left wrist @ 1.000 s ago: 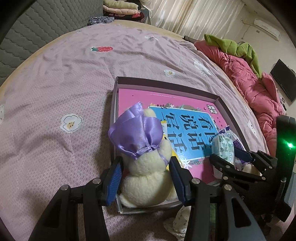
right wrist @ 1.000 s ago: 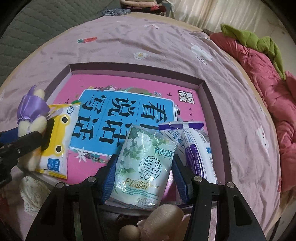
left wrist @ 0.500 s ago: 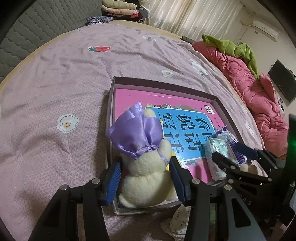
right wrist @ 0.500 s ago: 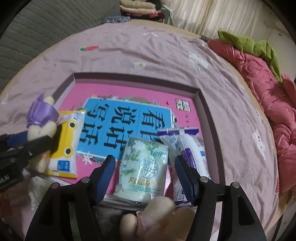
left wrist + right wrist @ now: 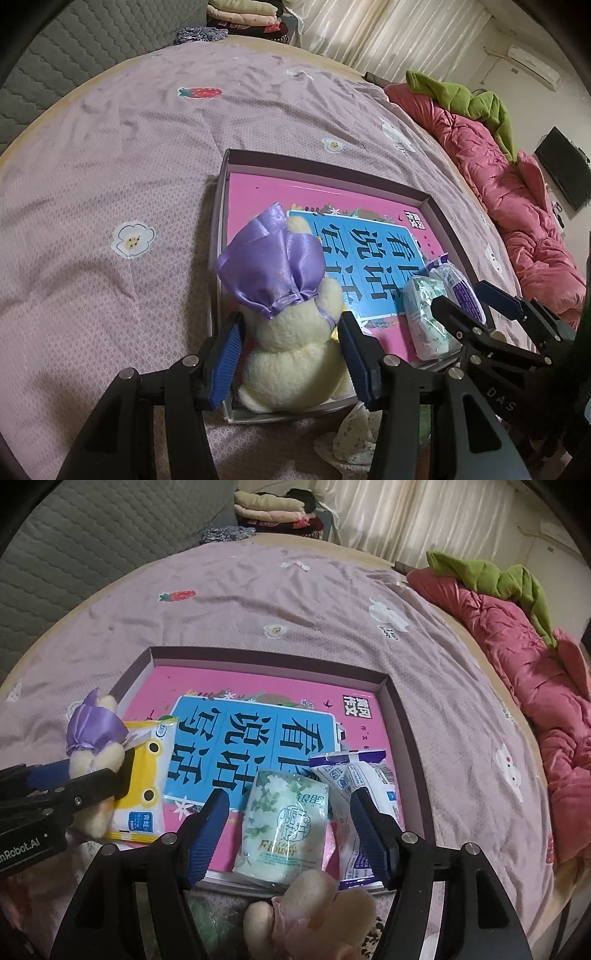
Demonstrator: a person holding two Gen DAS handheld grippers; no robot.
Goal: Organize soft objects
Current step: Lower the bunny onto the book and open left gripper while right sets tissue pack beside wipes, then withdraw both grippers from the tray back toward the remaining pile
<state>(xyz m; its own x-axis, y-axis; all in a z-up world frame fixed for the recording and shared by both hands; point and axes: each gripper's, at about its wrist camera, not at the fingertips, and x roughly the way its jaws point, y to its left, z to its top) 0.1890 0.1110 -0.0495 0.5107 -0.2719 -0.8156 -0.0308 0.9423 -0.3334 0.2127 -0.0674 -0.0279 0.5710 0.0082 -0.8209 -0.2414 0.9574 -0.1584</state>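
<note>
A cream plush toy [image 5: 288, 373] with a purple satin bow [image 5: 273, 262] stands in the near left corner of a shallow box [image 5: 325, 166]. My left gripper [image 5: 291, 354] is shut on the toy's body, blue pads pressing both sides. In the right wrist view my right gripper [image 5: 288, 812] is open, its pads clear of a green floral tissue pack [image 5: 282, 823] lying flat in the box [image 5: 266, 657]. A purple-and-white pack [image 5: 362, 775] lies right of it and a yellow pack [image 5: 144, 775] beside the toy [image 5: 96, 731].
The box holds a pink and blue book [image 5: 258, 686] and rests on a lilac bedspread [image 5: 110, 166]. A beige plush [image 5: 314, 904] lies just below my right gripper. A pale cloth [image 5: 354, 432] sits by the box's near edge. A pink duvet [image 5: 517, 184] is piled at right.
My right gripper's jaws have spread and let go of the green tissue pack, which now lies in the box, and the gripper has drawn back a little. My left gripper still holds the toy.
</note>
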